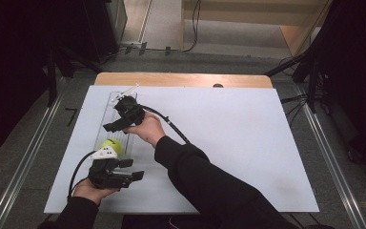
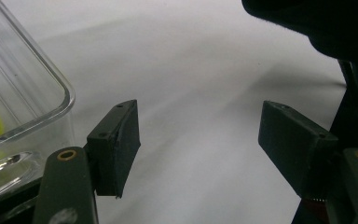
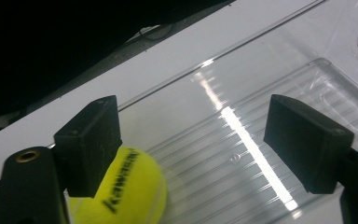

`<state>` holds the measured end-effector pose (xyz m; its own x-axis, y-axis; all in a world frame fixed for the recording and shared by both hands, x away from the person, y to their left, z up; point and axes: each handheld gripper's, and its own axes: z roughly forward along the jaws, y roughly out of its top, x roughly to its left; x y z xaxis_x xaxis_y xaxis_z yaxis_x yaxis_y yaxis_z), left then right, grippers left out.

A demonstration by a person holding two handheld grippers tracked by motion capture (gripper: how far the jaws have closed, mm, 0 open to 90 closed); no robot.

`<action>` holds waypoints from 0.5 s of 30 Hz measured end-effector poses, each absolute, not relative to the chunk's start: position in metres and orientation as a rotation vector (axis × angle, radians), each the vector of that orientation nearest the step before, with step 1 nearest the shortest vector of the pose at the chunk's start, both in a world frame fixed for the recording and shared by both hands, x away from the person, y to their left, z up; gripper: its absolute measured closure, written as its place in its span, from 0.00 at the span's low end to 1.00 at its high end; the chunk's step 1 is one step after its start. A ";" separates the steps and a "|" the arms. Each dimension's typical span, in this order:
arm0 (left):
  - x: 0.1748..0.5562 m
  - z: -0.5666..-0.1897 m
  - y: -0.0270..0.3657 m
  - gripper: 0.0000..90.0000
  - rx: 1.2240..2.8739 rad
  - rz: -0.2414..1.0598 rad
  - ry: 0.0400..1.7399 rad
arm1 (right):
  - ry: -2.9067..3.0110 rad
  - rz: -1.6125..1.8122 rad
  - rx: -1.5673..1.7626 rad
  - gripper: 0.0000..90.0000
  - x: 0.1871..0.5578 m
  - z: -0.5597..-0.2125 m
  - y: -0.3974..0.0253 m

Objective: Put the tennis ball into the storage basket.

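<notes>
Tennis ball point(image 1: 112, 145) sits in the clear tray point(image 1: 106, 125) left of centre, so it can't roll. Right gripper point(image 1: 108, 127) hangs spread over it; left gripper point(image 1: 132, 168), spread too, waits beside on the counter point(image 1: 228, 143).

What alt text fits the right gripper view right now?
The right gripper, jaws open, hovers over a clear plastic tray holding a yellow tennis ball beside its left jaw. The tray sits on a white table.

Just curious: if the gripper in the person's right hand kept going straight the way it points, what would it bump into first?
Probably the ribbed floor of the clear plastic tray, which the open right gripper looks down into; the yellow tennis ball sits off beside one jaw.
</notes>
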<state>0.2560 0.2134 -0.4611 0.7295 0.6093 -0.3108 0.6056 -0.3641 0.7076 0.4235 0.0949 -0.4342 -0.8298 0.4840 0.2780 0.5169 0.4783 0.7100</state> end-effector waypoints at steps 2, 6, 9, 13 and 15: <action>0.256 -0.461 0.213 0.33 2.063 0.005 0.919 | -2.668 -1.287 -0.911 0.17 0.423 -0.434 0.094; 0.256 -0.461 0.214 0.33 2.062 0.006 0.921 | -2.688 -1.260 -0.904 0.17 0.421 -0.432 0.091; 0.257 -0.461 0.214 0.33 2.066 0.006 0.919 | -2.696 -1.258 -0.894 0.17 0.419 -0.430 0.088; 0.257 -0.461 0.213 0.33 2.065 0.006 0.919 | -2.703 -1.246 -0.894 0.17 0.417 -0.428 0.081; 0.257 -0.461 0.213 0.33 2.069 0.008 0.920 | -2.699 -1.245 -0.900 0.17 0.417 -0.427 0.077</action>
<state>0.2573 0.2132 -0.4613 0.7292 0.6114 -0.3073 0.6060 -0.3683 0.7051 0.4174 0.0767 -0.4271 -0.8313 0.4893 0.2638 0.5183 0.5106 0.6861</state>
